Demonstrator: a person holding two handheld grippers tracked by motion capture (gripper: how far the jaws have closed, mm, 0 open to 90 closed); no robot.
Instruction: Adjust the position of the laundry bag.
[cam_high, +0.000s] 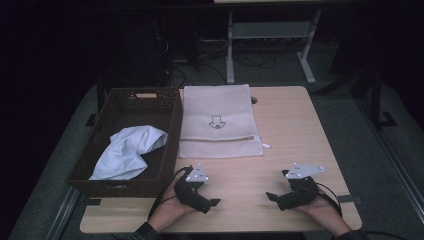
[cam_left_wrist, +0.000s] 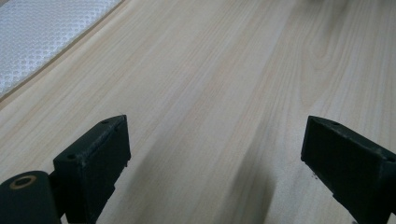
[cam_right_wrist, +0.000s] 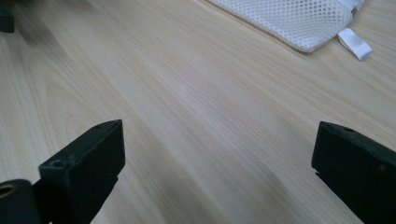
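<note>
A white mesh laundry bag (cam_high: 219, 121) with a zipper lies flat at the back middle of the wooden table (cam_high: 290, 125). Left of it stands a dark woven basket (cam_high: 125, 102) holding a crumpled pale blue cloth (cam_high: 127, 151). My left gripper (cam_high: 212, 204) rests near the front edge, pointing right, jaws open over bare wood (cam_left_wrist: 215, 140). My right gripper (cam_high: 271, 196) rests at the front right, pointing left, also open with nothing between its jaws (cam_right_wrist: 217, 154). The bag's corner (cam_right_wrist: 299, 23) and its white pull tab (cam_right_wrist: 355, 44) lie ahead of the right gripper.
The table's front edge runs just below both hands. Beyond the far edge, on the dark floor, stand grey metal table legs (cam_high: 230, 50) among cables. A small round hole (cam_high: 254, 100) sits in the tabletop beside the bag's far corner.
</note>
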